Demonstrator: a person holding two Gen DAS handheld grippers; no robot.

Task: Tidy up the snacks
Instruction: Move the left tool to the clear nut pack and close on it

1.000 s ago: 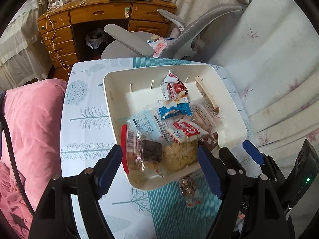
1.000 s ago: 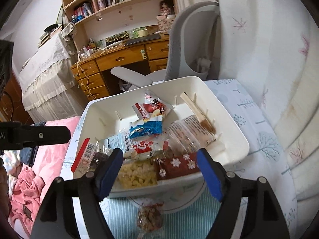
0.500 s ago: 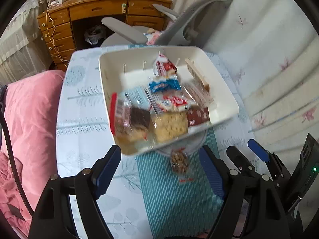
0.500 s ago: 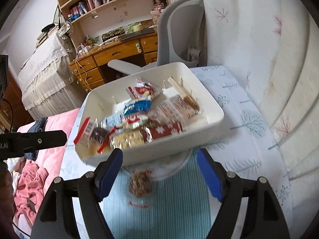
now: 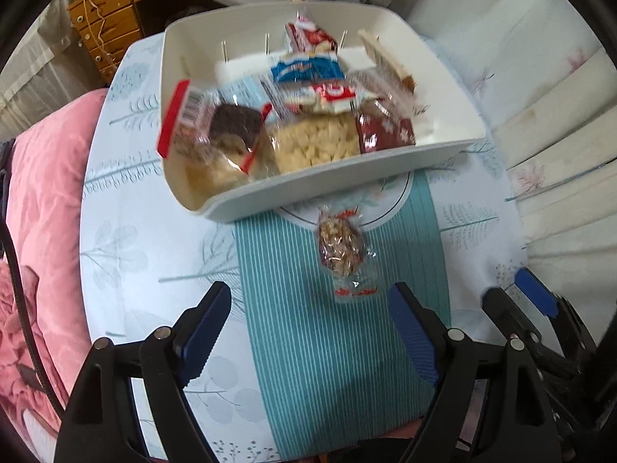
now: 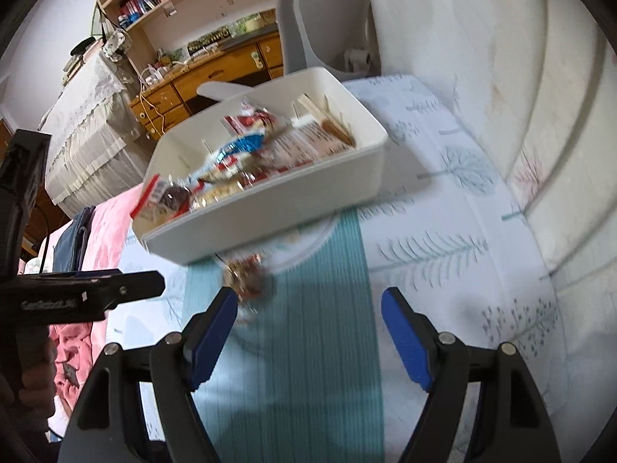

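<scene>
The white tray [image 5: 385,162] sits at about 12 o'clock on the small table [image 5: 127,254], and it is already full of wrapped snacks, pushed together so that they stay inside the walls: a chocolate-topped cake [image 5: 235,127] at the tray's 8 o'clock corner, a pale puffed bar [image 5: 316,144] beside it, a dark red packet [image 5: 385,131] at 4 o'clock, and a blue packet [image 5: 304,69] further back. One nut bar [image 5: 341,247] in clear wrapping lies alone on the teal striped runner [image 5: 347,366], just in front of the tray, touching nothing else; I think this is the last piece to put away. The left gripper [image 5: 308,332] hangs above the runner with its jaws wide and empty; they have just been opening further, probably to fit around the nut bar at its 12 o'clock. The right gripper [image 6: 308,332] is also wide and holds nothing, with the nut bar near its left finger, around 11 o'clock.
</scene>
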